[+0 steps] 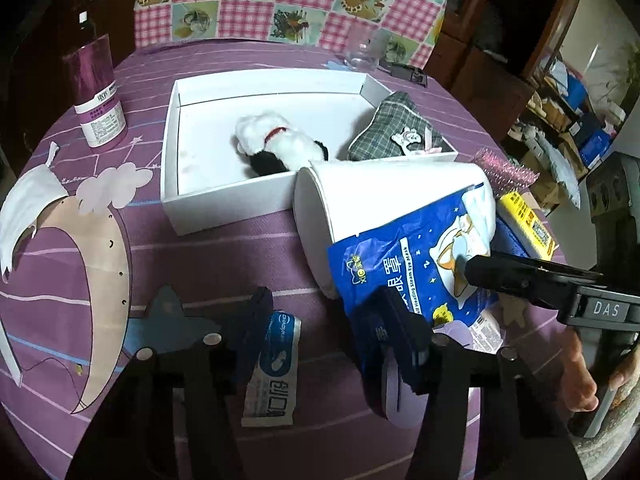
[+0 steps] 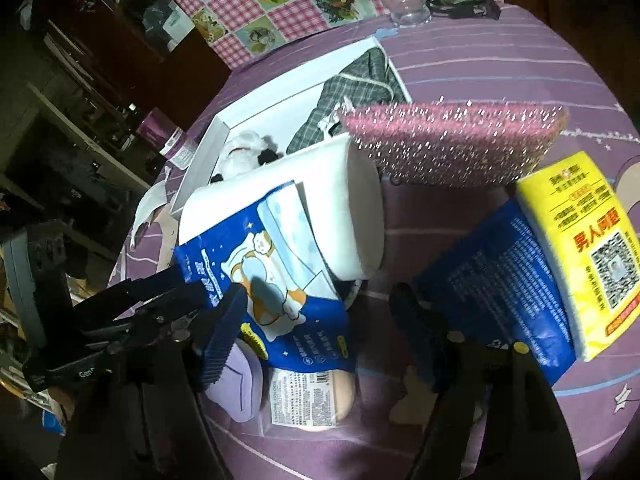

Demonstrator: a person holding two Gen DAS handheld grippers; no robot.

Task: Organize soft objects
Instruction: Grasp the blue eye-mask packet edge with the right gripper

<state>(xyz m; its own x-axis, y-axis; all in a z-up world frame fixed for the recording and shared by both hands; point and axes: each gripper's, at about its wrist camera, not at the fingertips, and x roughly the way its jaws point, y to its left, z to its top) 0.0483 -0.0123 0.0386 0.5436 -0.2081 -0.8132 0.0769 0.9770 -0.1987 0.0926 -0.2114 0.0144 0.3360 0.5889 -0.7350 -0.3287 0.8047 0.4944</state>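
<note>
A blue eye-mask packet leans against a white paper cup that lies on its side. My left gripper is open; a small blue-and-white packet lies between its fingers, and its right finger overlaps the blue packet's lower corner. My right gripper is open and straddles the lower part of the blue packet, above a packaged puff. A lavender soft piece lies beside it. The white box holds a black-and-white plush toy and a plaid pouch.
A pink glitter sponge rests behind the cup, with a yellow pack and a dark blue pack to its right. A purple bottle, a glass and a paper moon cutout stand on the purple tablecloth.
</note>
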